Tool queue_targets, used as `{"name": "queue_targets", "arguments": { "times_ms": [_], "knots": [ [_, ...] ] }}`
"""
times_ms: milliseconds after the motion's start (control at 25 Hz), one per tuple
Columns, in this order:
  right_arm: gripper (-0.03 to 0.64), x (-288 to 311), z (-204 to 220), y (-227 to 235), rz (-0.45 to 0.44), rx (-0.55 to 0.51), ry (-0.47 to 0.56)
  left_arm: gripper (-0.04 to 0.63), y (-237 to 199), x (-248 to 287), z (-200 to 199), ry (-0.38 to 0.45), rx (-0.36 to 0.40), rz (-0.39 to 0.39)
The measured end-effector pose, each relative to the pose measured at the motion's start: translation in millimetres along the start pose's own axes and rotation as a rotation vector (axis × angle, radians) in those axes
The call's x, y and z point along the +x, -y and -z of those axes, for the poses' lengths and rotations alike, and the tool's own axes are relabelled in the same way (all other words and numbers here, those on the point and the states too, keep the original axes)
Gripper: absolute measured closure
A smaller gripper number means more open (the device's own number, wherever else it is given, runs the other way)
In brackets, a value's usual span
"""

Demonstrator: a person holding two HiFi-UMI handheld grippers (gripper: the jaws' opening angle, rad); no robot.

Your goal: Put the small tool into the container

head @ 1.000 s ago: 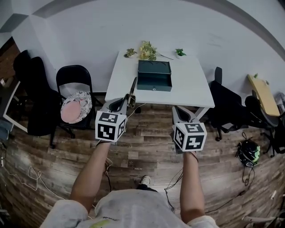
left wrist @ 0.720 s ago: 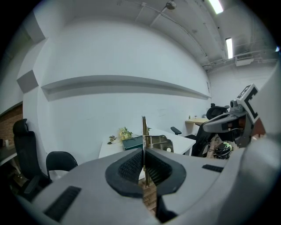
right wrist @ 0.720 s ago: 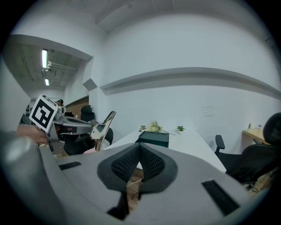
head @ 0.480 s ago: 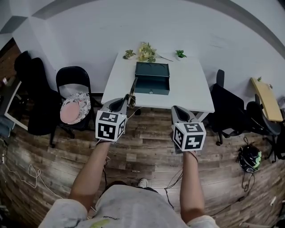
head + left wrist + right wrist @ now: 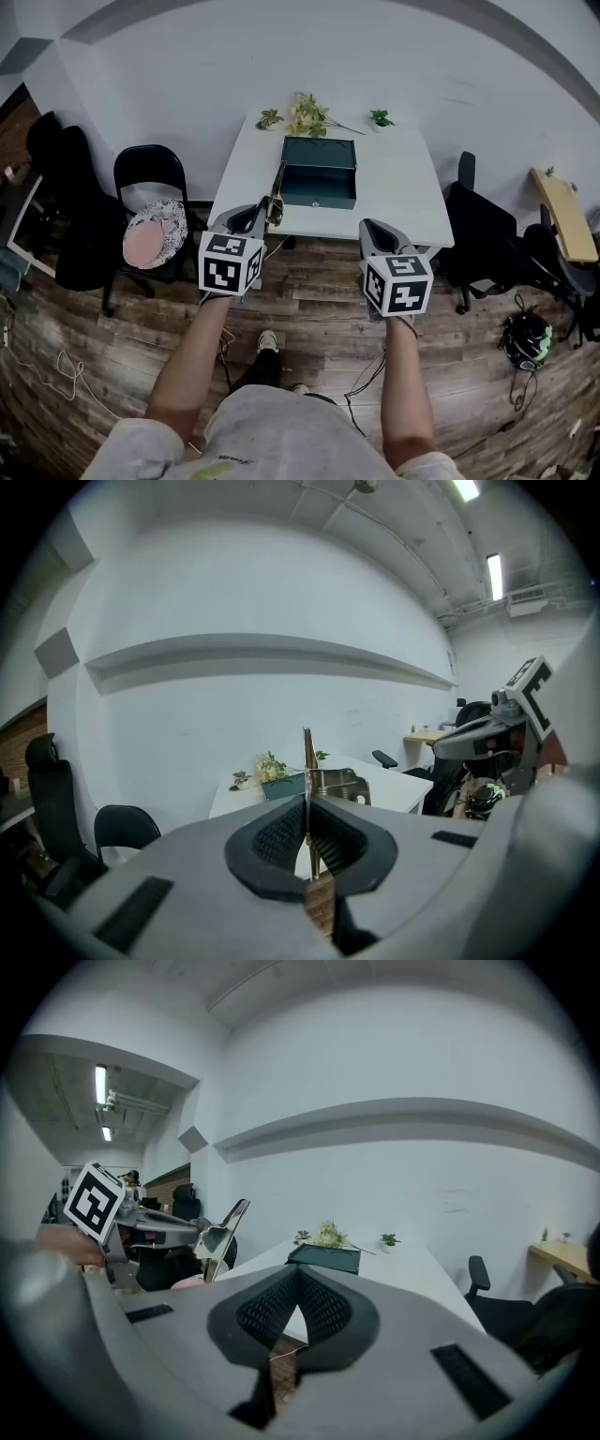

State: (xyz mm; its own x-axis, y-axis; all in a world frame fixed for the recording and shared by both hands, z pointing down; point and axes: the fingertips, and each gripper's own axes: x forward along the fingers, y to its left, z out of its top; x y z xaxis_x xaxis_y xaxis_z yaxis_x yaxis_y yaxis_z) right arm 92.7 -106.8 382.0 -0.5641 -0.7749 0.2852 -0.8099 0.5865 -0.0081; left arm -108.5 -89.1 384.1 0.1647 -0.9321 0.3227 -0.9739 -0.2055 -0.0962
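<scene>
The left tool, pinching the small metal implement that points forward, hangs at the desk's near edge, with the open container just ahead to its right, nearer to it than to the closed, empty right tool.

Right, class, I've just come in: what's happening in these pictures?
A person stands short of a white table, a claw in each hand. The left claw is shut on the small tool, a thin metal piece. The right claw is shut and empty. The green container sits on the table, tool not yet in it.
</scene>
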Motion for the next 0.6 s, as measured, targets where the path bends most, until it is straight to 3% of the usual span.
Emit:
{"name": "queue_targets", "arguments": {
  "times_ms": [280, 600],
  "knots": [
    [0.612, 37, 3, 11, 0.001, -0.004, -0.022, 0.592, -18, 35, 0, -0.002, -0.008, 0.005],
    [0.613, 104, -15, 15, 0.004, -0.006, -0.045, 0.592, -67, 85, -7, -0.019, -0.018, 0.015]
  ]
}}
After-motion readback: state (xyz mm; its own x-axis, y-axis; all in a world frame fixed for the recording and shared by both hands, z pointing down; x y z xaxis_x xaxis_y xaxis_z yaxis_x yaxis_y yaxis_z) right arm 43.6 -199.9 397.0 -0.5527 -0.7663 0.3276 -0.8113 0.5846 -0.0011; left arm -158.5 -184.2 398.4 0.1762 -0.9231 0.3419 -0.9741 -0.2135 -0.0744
